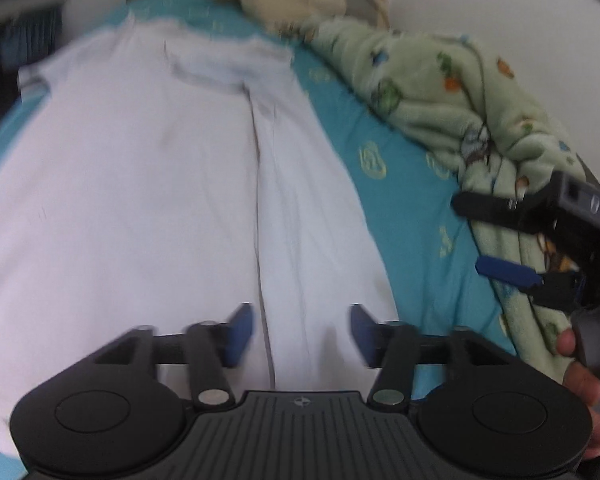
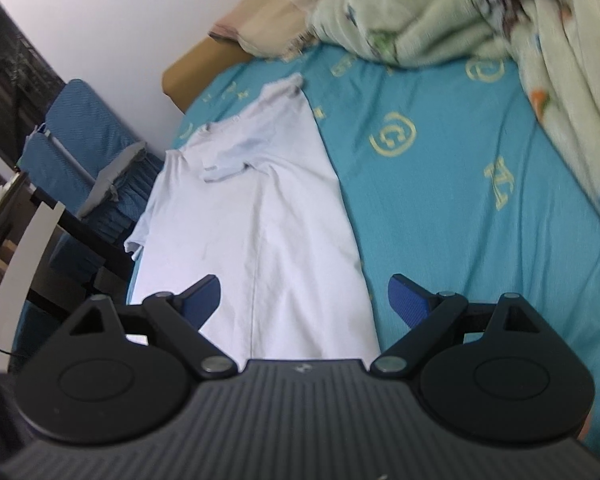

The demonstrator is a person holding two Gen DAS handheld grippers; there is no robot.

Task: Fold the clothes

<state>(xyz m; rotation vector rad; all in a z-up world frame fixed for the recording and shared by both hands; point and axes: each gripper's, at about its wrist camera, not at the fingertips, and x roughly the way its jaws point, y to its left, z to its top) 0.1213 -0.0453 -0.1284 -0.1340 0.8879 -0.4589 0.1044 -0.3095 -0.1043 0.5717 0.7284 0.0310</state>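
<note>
the left tool (image 1: 302, 332) points down over the near hem of the white t-shirt (image 1: 148, 184), its blue pads (image 1: 241, 334) spread apart with only cloth seen below them and nothing pinched. the shirt lies flat on the turquoise bed sheet (image 1: 404, 184), its right side folded in so a long edge runs down the middle, collar toward the far end. further right, the left wrist view alone shows the right tool (image 1: 474, 236) from the side, hanging beside the green printed fleece blanket (image 1: 440, 92), with the person's right hand (image 1: 584, 376) wrapped round its grip; pale lettering on that tool's body is too blurred to read. the right tool (image 2: 304, 300) in its own view is angled down above the shirt's near edge, jaws wide and empty. the sheet carries yellow logo-like emblems (image 2: 394, 136) that cannot be read clearly. only the right wrist view shows a blue chair (image 2: 80, 140) beside the bed at left and a beige pillow (image 2: 268, 20) by the wall.
</note>
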